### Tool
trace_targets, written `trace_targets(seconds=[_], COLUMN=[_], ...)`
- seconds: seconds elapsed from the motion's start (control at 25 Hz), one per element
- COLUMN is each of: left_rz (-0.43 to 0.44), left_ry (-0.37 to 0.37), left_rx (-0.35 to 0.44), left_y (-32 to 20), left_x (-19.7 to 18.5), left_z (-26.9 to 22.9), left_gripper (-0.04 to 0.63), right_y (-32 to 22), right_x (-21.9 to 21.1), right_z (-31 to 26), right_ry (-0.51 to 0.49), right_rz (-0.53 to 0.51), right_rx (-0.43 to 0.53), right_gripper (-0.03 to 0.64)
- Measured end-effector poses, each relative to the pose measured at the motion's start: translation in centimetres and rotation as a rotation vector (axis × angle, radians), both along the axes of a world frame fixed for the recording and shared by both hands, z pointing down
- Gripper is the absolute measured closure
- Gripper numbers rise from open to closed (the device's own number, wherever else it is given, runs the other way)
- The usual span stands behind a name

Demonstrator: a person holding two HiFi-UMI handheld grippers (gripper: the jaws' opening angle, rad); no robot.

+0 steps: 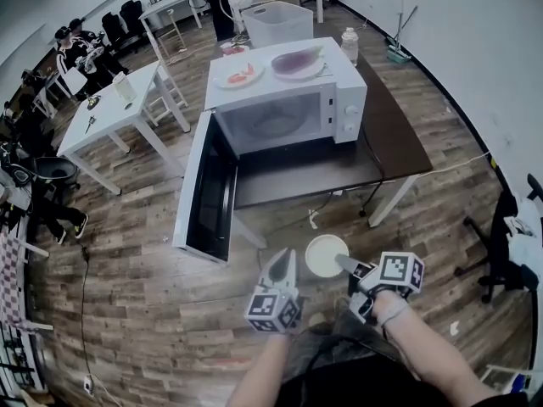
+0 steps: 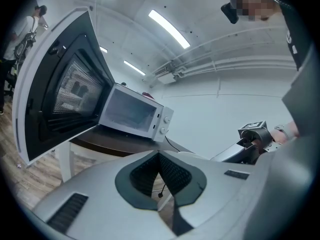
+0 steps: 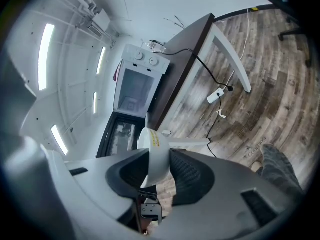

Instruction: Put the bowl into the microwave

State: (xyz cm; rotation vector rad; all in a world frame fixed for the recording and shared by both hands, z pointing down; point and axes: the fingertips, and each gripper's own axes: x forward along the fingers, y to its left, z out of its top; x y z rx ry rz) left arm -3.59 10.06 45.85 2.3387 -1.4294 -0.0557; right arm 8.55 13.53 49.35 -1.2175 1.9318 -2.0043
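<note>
Bowl: white round bowl (image 3: 153,151), its rim pinched between the right gripper's (image 3: 159,154) fingers (image 3: 192,176), which stand part-open on it.
Left gripper (image 2: 159,156): fingers closed together, empty, just beside the bowl.
Microwave: white box microwave (image 1: 339,108) on the dark brown surface (image 1: 390,134), well ahead of the fingers, with its black-lined door (image 1: 204,189) swung wide.
Advice: keep the rim grip firm and level; enter right of the door; release only once the bowl is seated.

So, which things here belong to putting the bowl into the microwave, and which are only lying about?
For the job: bowl, held in the right gripper; microwave, its door open.
Lying about: plate of red food and plate of purple food on its top; bottle; white bin.
</note>
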Motion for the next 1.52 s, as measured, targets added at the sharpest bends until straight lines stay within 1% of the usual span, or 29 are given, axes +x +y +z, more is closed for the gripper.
trace_targets(seconds=[0.2, 0.36, 0.72, 0.84, 1.52], left_rz=[-0.022, -0.04, -0.06, -0.065, -0.087], left_ry=[0.005, 0.004, 0.013, 0.011, 0.025], left_rx=[-0.016, -0.016, -0.005, -0.005, -0.018], left_y=[-0.4, -1.3, -4.1, -5.6, -12.9], left_x=[-1.2, -2.2, -3.0, -3.2, -3.0], left_z=[0.8, 0.9, 0.5, 0.7, 1.2], left_gripper=[0.595, 0.595, 0.595, 0.595, 0.595], right_y=[-0.6, -2.0, -5.5, -6.9, -13.9], right_x=[-0.6, -1.8, -3.3, -3.7, -4.0], right_z=[0.8, 0.5, 0.0, 0.2, 1.0], right_ry=[0.002, 0.002, -0.006, -0.014, -0.022], right_rz=[-0.004, -0.024, -0.045, -0.059, -0.085], right_rx=[-0.024, -0.012, -0.005, 0.002, -0.032], right_gripper=[0.491, 0.491, 0.491, 0.491, 0.491])
